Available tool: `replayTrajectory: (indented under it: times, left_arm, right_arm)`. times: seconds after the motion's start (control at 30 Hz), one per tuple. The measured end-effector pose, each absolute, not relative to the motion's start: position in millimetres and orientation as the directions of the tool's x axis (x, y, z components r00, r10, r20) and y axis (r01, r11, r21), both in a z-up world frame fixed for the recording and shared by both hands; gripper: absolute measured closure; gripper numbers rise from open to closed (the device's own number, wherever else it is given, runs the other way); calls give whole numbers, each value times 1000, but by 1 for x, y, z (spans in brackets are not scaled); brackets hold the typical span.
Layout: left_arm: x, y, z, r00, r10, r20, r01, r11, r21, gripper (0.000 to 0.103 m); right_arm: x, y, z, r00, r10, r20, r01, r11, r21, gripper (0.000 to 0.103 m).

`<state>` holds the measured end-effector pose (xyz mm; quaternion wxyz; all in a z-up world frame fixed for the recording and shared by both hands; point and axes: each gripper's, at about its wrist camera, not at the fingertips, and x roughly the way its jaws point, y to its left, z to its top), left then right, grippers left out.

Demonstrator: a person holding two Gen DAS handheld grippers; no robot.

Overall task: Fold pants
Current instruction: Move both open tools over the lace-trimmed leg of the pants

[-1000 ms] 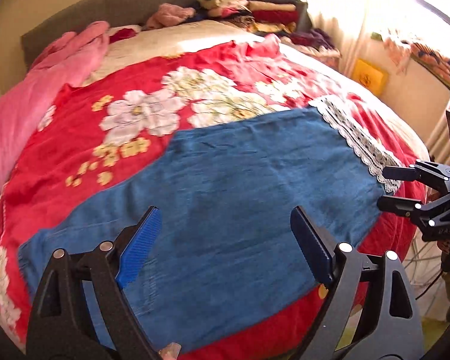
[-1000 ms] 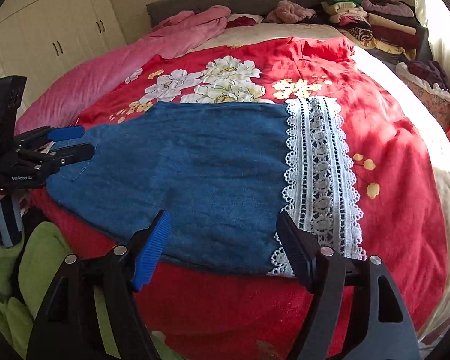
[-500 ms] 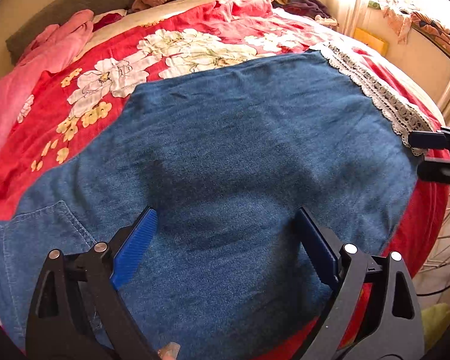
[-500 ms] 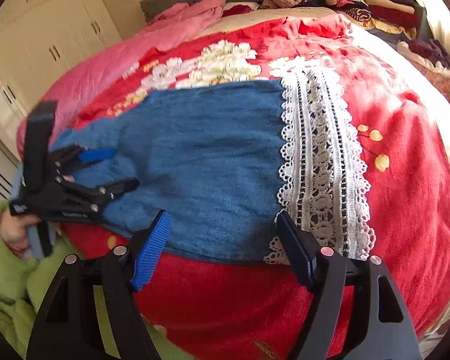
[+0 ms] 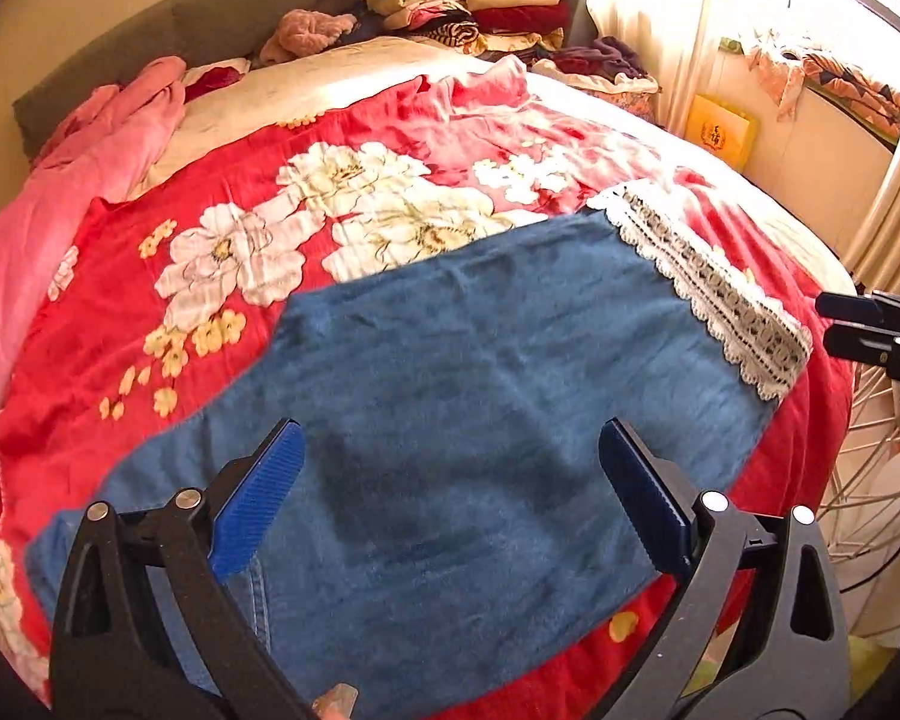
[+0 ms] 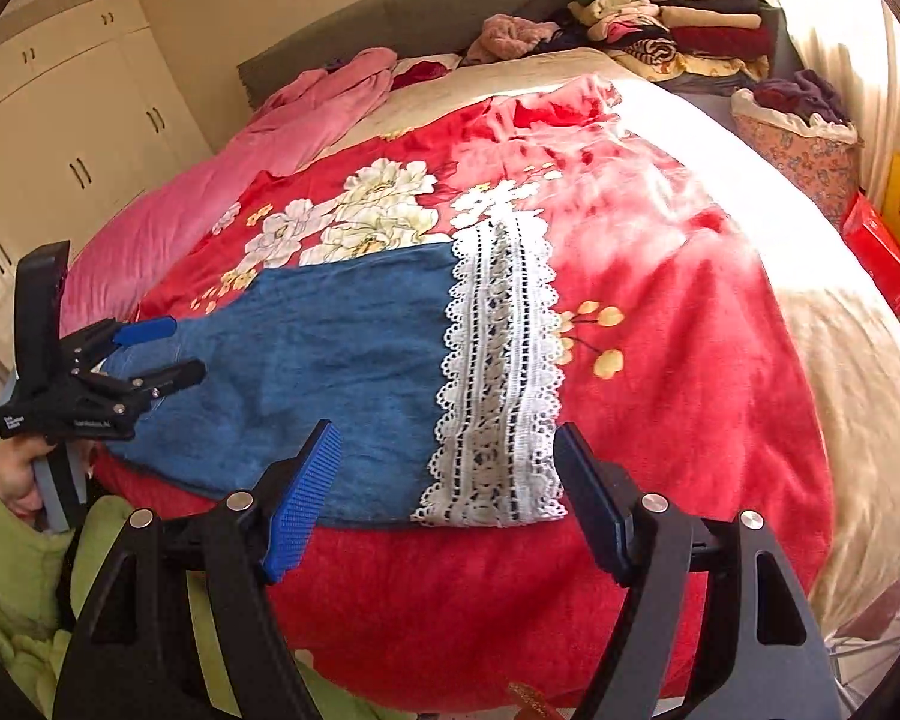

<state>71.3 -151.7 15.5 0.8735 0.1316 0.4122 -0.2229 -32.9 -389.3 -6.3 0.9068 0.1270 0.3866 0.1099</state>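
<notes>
The pants (image 6: 306, 372), blue denim with a band of white lace trim (image 6: 498, 396) at the leg end, lie spread flat on the red floral blanket (image 6: 678, 324) near the foot edge of the bed (image 6: 834, 324). Their long axis runs crosswise to both cameras, roughly from 9 o'clock to 3 o'clock in the right wrist view, with the waist toward 9 and the lace toward 3.

In that view the right gripper (image 6: 444, 504) hangs just short of the near hem, its fingers wide apart and holding nothing; the lace corner sits at about 12 o'clock from the gap between them. This makes the right hand the nearer one for the leg end.

The left gripper (image 5: 450, 498) hovers over the waist half of the denim, fingers likewise spread and empty, with cloth running away toward 12 and 2 o'clock. Seen from the right wrist view, it (image 6: 150, 354) sits at 9 o'clock by the waist edge, apparently close above the fabric; whether it touches I cannot tell.

So each hand has its own end. The coming move probably turns on closing on the near edge at both ends and carrying it across the short axis toward 12 o'clock.
</notes>
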Motion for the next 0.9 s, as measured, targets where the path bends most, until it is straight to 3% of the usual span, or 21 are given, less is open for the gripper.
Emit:
replayTrajectory:
  times: [0.37,0.9]
  left_arm:
    - [102,-197,37,538,-318,-781,566,823,54,11]
    - [166,-270,8,455,-341,-823,688,721,81,11]
  right_arm:
    - [-28,-393,-18,652,297,-698,-81,942,325,31]
    - [-3,-395,-47,613,315,-724,-46,930,365,31]
